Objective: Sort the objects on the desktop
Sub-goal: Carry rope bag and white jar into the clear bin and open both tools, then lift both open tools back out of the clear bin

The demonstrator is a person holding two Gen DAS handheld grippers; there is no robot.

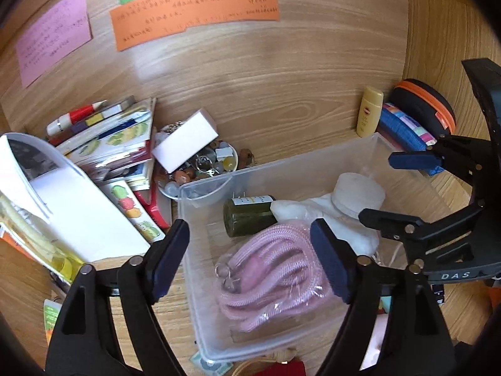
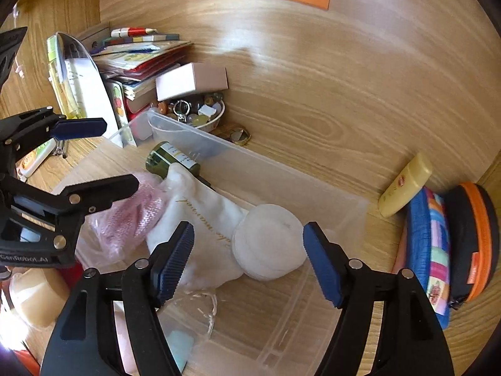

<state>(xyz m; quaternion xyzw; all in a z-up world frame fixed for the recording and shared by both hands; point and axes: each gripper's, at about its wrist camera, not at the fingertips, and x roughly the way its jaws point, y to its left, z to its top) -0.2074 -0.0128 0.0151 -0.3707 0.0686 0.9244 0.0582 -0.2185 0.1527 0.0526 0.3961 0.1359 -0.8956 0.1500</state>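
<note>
A clear plastic bin [image 1: 200, 250] [image 2: 328, 219] sits on the wooden desk. It holds a bagged pink rope [image 1: 266, 275] [image 2: 131, 216], a dark green bottle [image 1: 247, 216] [image 2: 169, 156], a white drawstring pouch [image 1: 300, 210] [image 2: 200, 219] and a white round pad stack [image 1: 358, 192] [image 2: 269, 241]. My left gripper [image 1: 250, 260] is open and empty above the pink rope. My right gripper [image 2: 249, 260] is open and empty above the pad stack; it also shows at the right of the left wrist view [image 1: 397, 188].
A pile of books and papers [image 1: 103, 163] [image 2: 134, 62], a pink box [image 1: 184, 144] [image 2: 191, 81] and a bowl of beads [image 1: 203, 169] [image 2: 197, 112] lie left of the bin. A yellow tube [image 1: 369, 111] [image 2: 407, 185], a colourful pouch [image 2: 429, 250] and an orange-trimmed case [image 1: 429, 109] [image 2: 476, 241] lie right.
</note>
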